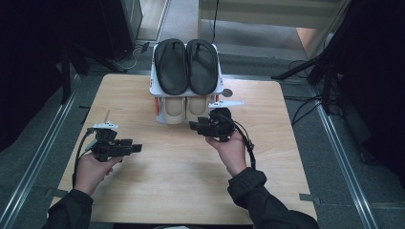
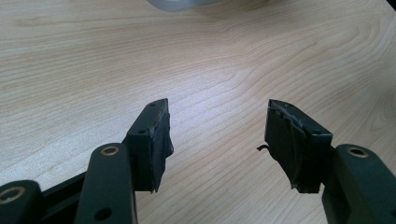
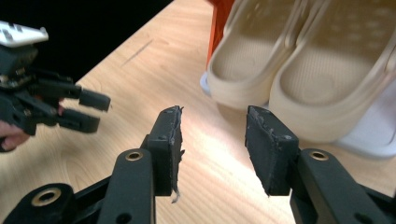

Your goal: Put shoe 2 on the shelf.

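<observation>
A small white two-tier shoe rack [image 1: 154, 88] stands at the far middle of the wooden table [image 1: 181, 181]. A pair of black flip-flops [image 1: 186, 66] lies on its top shelf, and a pair of beige slippers [image 1: 185, 109] sits on the lower one. My right gripper [image 1: 192, 126] hovers just in front of the slippers, pointing left, open and empty. In the right gripper view the beige slippers [image 3: 289, 70] lie just beyond and right of the parted right gripper [image 3: 212, 135]. My left gripper [image 1: 138, 148] rests at the table's left, open over bare wood [image 2: 217, 126].
A small dark round disc [image 1: 227, 93] lies on the table right of the rack. An orange post [image 3: 219, 18] holds up the rack's corner. Metal floor rails [image 1: 344, 157] run along both sides of the table, with black stand legs and cables [image 1: 310, 71] beyond.
</observation>
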`<state>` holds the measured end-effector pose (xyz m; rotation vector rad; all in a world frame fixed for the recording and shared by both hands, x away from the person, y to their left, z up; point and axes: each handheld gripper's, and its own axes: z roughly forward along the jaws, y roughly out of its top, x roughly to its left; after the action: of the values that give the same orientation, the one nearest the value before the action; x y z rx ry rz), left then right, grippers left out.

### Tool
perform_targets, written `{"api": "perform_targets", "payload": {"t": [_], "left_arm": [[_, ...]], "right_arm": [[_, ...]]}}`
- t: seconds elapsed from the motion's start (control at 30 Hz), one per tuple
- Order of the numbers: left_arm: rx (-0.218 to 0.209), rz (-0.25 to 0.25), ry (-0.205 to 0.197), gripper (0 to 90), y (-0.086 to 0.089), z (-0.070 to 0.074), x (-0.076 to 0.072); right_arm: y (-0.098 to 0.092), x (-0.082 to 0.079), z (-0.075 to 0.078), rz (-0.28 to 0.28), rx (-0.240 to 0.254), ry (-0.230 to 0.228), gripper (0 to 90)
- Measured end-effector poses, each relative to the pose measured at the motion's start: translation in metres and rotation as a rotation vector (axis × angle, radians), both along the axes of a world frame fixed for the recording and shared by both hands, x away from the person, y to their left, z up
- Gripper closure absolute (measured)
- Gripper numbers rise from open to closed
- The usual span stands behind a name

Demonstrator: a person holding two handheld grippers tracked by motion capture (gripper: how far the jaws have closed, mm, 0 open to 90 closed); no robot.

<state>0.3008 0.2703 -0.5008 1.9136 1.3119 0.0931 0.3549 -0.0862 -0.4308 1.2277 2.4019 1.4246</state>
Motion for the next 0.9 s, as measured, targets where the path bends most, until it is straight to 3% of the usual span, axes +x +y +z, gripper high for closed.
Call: {"api": "perform_targets", "payload": {"t": [0.13, 0.5, 0.57, 0.9], "left_arm": [[0.001, -0.002, 0.004, 41.0, -0.002, 0.0, 0.0], [0.003, -0.021, -0.004, 40.5, -0.008, 0.001, -0.001], [0.005, -0.027, 0.0, 40.4, -0.01, 0.002, -0.001], [-0.008, -0.05, -0.013, 38.6, -0.021, 0.003, 0.001]], "right_arm": [[-0.004, -0.006, -0.015, 0.013, 0.001, 0.008, 56.0], [-0.012, -0.021, -0.039, 0.067, 0.01, 0.01, 53.6], [-0.015, -0.023, -0.044, 0.064, 0.029, -0.002, 53.9], [-0.031, -0.031, -0.065, 0.039, -0.001, -0.002, 52.5]]}}
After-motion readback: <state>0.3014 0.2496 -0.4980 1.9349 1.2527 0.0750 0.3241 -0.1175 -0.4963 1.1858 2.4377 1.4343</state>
